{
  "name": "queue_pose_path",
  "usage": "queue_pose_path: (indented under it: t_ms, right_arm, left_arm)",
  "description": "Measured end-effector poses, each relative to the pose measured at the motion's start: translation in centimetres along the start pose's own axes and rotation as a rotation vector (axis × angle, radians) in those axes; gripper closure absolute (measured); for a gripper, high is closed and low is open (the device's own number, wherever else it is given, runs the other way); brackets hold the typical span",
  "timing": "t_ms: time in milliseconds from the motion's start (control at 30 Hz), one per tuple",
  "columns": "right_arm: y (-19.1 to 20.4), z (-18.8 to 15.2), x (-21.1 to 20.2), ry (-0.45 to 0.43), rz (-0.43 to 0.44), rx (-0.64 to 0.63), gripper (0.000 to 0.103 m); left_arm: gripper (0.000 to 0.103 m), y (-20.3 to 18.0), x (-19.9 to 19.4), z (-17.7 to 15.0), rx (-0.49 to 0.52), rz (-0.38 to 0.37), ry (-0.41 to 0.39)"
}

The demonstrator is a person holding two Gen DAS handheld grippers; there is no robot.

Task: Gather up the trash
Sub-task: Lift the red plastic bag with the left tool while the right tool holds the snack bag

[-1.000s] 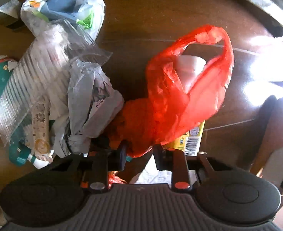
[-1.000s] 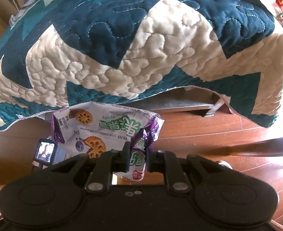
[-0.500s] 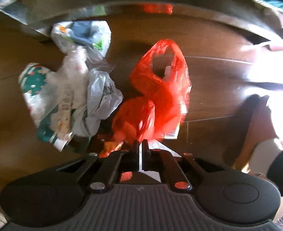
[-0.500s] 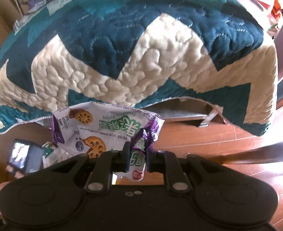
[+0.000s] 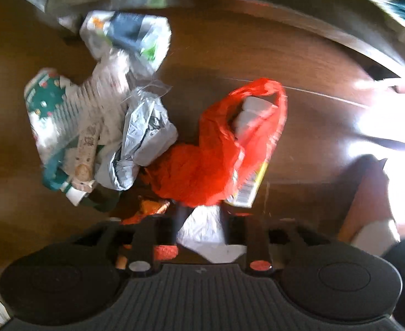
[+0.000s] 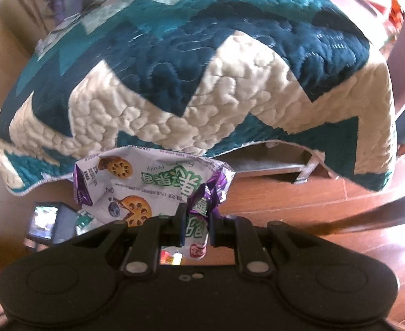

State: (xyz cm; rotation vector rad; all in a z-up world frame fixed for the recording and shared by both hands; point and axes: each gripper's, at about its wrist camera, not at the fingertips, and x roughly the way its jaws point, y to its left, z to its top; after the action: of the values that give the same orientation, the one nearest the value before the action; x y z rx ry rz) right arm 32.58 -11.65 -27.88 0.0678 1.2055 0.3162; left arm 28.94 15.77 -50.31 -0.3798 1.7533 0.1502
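The left gripper [image 5: 199, 223] is higher above the floor than a second ago: the heap of rubbish looks smaller in its view and lies more to the middle and upper left of the frame. Half a second ago its jaws were pressed together; now they are opening, and between them I see only a white sheet lying on the floor, not pinched by the pads. The red plastic bag [image 5: 219, 151] stays on the dark wooden floor [image 5: 299, 55] at the centre of the frame, with a white box in its mouth, and the grey and clear wrappers [image 5: 144, 138] lie just beside it on the left. So it seems the left side has released or missed its piece, and the bag is not yet lifted. The right gripper [image 6: 196, 227] has not changed: its jaws are nearly closed on the purple snack wrapper [image 6: 153, 184], which hangs in the lower middle of its frame before the quilt [image 6: 202, 82]. I judge this wrapper must still go into the bag.
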Motion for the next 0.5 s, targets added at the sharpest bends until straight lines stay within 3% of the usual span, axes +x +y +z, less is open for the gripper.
queue_pose_path:
  t_ms: [33,67,267,400,500]
  right_arm:
    - [0.0,0.2,0.2,0.004,0.003,0.005,0.089]
    - [0.0,0.4,0.4,0.011,0.002,0.004,0.089]
    - [0.2,0.7,2.2,0.077,0.025,0.031,0.089]
    - [0.9,0.7,2.8,0.093,0.042,0.028,0.089]
    - [1.3,0.8,3.0,0.1,0.038,0.02,0.089]
  left_arm:
    - [0.046,0.2,0.8,0.4,-0.013,0.011,0.002]
    - [0.043,0.4,1.6,0.9,-0.015,0.023,0.002]
    - [0.043,1.6,6.1,2.6,0.041,0.108,0.059]
    - [0.044,1.6,7.4,2.3,0.062,0.072,0.06]
    - [0.051,0.4,8.4,1.7,0.105,0.08,0.063]
